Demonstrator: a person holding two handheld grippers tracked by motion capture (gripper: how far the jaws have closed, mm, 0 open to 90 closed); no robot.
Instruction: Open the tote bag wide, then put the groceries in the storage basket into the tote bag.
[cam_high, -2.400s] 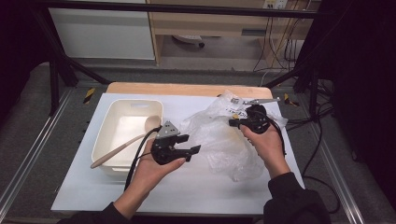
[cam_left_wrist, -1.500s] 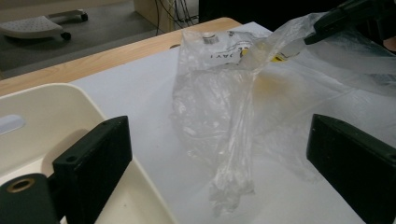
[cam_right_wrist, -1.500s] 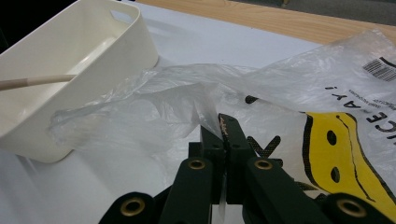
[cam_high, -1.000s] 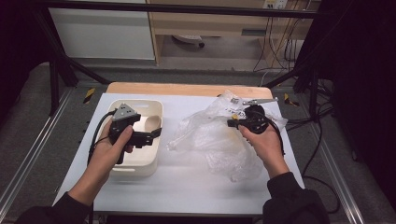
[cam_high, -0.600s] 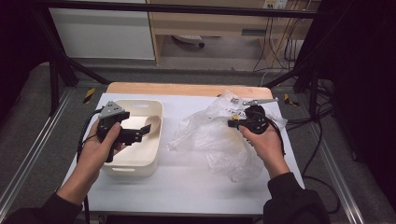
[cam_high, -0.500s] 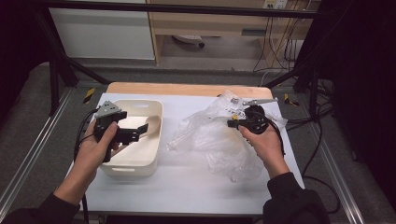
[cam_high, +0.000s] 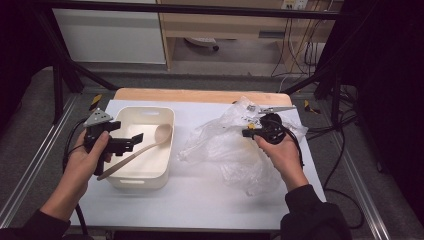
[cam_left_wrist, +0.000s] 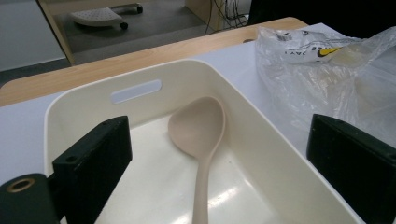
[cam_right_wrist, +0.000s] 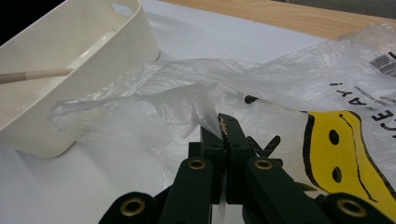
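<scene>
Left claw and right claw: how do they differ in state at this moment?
The left claw is wide open and holds nothing, above the spoon in the cream bin. The right claw is shut on the plastic bag, over the white table. Both have black jaws, each held in one hand.

My left claw (cam_high: 125, 144): black body, grey three-cornered plate at 12 o'clock, black cable trailing toward 7 o'clock; broad flat black jaw blocks, one with a brass-ringed hole. My right claw (cam_right_wrist: 223, 128): slim black jaws on linkages with brass-ringed pivots; black cable looping toward 4 o'clock. Dark sleeves on both my forearms.
</scene>
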